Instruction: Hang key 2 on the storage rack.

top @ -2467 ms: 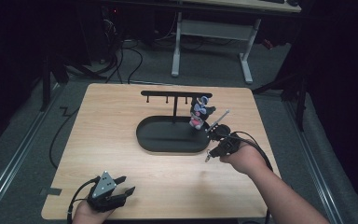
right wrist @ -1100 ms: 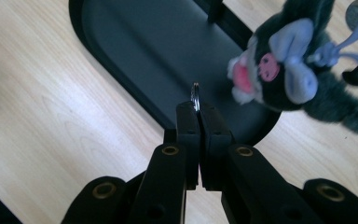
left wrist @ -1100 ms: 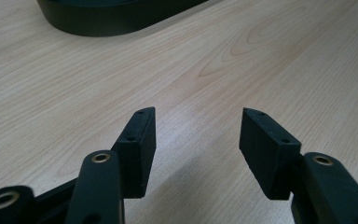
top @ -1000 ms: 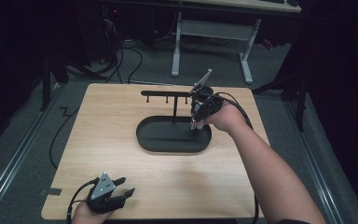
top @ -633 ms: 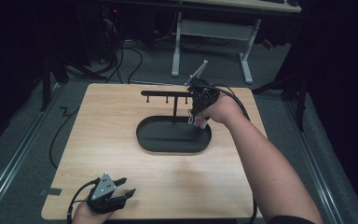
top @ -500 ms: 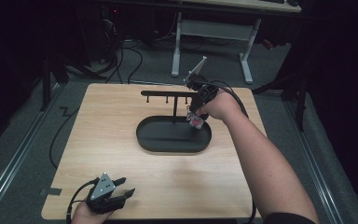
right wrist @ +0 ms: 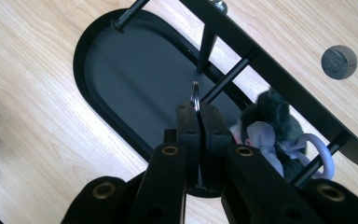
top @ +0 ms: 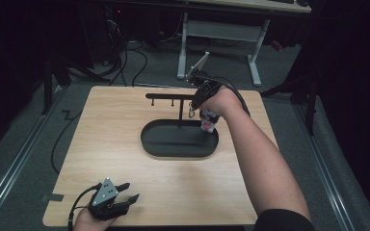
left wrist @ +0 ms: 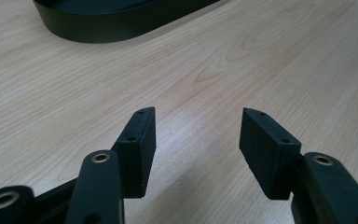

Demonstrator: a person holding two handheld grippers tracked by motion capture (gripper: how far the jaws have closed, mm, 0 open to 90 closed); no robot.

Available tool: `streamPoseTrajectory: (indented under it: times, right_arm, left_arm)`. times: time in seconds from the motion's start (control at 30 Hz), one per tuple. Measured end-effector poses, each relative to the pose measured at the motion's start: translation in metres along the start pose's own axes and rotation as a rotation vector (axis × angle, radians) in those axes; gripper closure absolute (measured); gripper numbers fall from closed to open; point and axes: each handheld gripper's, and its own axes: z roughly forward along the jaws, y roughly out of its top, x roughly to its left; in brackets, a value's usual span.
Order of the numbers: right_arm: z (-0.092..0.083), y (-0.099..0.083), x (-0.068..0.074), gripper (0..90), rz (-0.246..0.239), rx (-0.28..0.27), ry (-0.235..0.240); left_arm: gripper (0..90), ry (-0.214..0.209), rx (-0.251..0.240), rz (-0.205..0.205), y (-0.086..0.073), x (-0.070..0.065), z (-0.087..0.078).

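Right gripper view: the right gripper (right wrist: 199,122) pinches a key ring (right wrist: 195,98) above the black tray (right wrist: 121,79). Left gripper (left wrist: 196,135) rests released on the table (left wrist: 51,107).

Most of key ring (right wrist: 195,96) is hidden between the pressed jaws; plush charm (right wrist: 270,135) is partly covered by gripper arm at lower right; rack bar (right wrist: 279,70) is cut off at top edge

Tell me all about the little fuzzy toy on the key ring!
The fuzzy toy is a small keychain with dark grey fur and pale lilac and pink bits. It dangles over the black tray, by the rack's bar. Its metal ring sticks up, pinched in the shut right tool.
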Motion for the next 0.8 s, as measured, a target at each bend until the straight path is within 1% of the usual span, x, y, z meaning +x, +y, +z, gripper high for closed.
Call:
streamPoseTrajectory:
  times: [0.03,0.07,0.13,0.17,0.23,0.3,0.4,0.43,0.5,0.53,0.57,0.7,0.8]
  right_arm:
    - [0.001,0.001,-0.002,88.8,-0.002,-0.004,-0.001]
    - [0.001,0.001,-0.002,88.8,0.017,-0.001,0.003]
    - [0.002,0.002,-0.005,88.7,0.016,-0.009,0.005]
    - [0.001,0.003,-0.006,88.7,0.032,-0.011,0.001]
    - [0.002,0.004,-0.007,88.7,0.037,-0.013,-0.002]
    - [0.003,0.005,-0.009,88.6,0.031,-0.014,-0.013]
    - [0.006,0.006,-0.010,88.2,0.043,-0.020,-0.037]
    - [0.006,0.006,-0.010,87.8,0.050,-0.025,-0.040]
    - [0.006,0.006,-0.011,83.5,0.055,-0.040,-0.043]
    - [0.005,0.006,-0.009,83.0,0.072,-0.045,-0.042]
    - [0.005,0.005,-0.010,83.5,0.056,-0.049,-0.044]
    - [0.002,0.001,-0.007,83.4,0.047,-0.053,-0.046]
    - [-0.001,-0.005,-0.004,82.7,0.058,-0.065,-0.034]
  left_arm:
    - [46.6,-0.003,0.002,0.000,0.000,0.000,0.000]
    - [46.6,-0.006,0.004,0.000,0.000,0.000,0.000]
    - [46.6,-0.008,0.005,0.005,0.000,-0.002,0.001]
    - [46.6,-0.011,0.007,0.007,0.000,-0.002,0.002]
    - [46.6,-0.010,0.008,0.010,0.000,-0.003,0.002]
    - [46.6,-0.012,0.009,0.011,0.000,-0.003,0.003]
    - [46.6,-0.013,0.010,0.010,0.000,-0.003,0.002]
    - [46.6,-0.012,0.010,0.011,0.000,-0.003,0.002]
    - [46.6,-0.013,0.009,0.009,0.000,-0.003,0.002]
    - [46.6,-0.013,0.008,0.009,0.000,-0.003,0.002]
    - [46.6,-0.013,0.008,0.010,0.000,-0.003,0.002]
    - [46.6,-0.012,0.010,0.012,0.000,-0.003,0.003]
    - [46.6,-0.015,0.013,0.015,0.000,-0.003,0.004]
